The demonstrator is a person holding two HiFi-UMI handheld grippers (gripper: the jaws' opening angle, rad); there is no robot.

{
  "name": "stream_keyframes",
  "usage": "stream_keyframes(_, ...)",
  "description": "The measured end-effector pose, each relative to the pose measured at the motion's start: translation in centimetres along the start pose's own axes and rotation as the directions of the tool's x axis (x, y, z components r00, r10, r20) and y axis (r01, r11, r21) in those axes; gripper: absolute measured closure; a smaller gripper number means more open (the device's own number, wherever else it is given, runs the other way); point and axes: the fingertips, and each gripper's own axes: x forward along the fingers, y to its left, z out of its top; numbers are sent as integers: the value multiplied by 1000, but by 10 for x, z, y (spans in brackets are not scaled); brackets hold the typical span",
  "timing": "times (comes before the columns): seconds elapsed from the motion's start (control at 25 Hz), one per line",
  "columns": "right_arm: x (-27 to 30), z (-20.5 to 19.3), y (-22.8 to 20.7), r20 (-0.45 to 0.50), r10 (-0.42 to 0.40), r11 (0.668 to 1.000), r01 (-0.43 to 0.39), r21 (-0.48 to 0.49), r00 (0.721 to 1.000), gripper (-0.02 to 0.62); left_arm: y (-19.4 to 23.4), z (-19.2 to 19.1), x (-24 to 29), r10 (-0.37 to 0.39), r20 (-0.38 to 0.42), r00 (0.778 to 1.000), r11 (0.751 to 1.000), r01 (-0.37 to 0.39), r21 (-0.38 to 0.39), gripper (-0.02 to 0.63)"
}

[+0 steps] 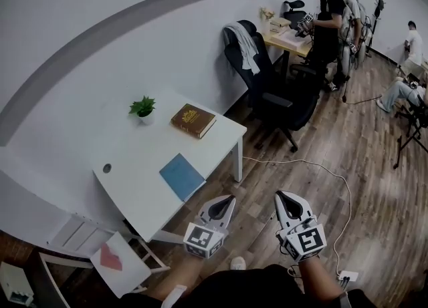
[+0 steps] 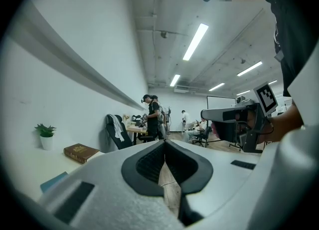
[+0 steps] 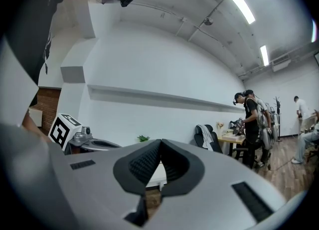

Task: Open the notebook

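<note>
Head view: blue notebook (image 1: 182, 175) lying closed near the front edge of the white table (image 1: 134, 149); left gripper (image 1: 229, 200) and right gripper (image 1: 279, 197) apart from it, over floor. Left gripper view: jaws pressed together, empty. Right gripper view: likewise. Opening not begun

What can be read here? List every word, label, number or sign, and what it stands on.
No text is legible.
Brown book: gold print on the cover, too small to read.
Blue notebook: no print visible.
Marker cubes: square patterns only, no words.
</note>
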Motion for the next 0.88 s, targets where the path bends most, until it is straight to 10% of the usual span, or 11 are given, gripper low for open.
stream_keyframes(0.52,104,-22,4,-14,153,988,-152,35,988,594,88,-11,14,139,-9,990,990,-139,-14,600)
stream_keyframes(0.88,207,-26,-7,-20,371,928,-371,17,928,594,153,-10,37,342,-74,937,939,-343,1,600)
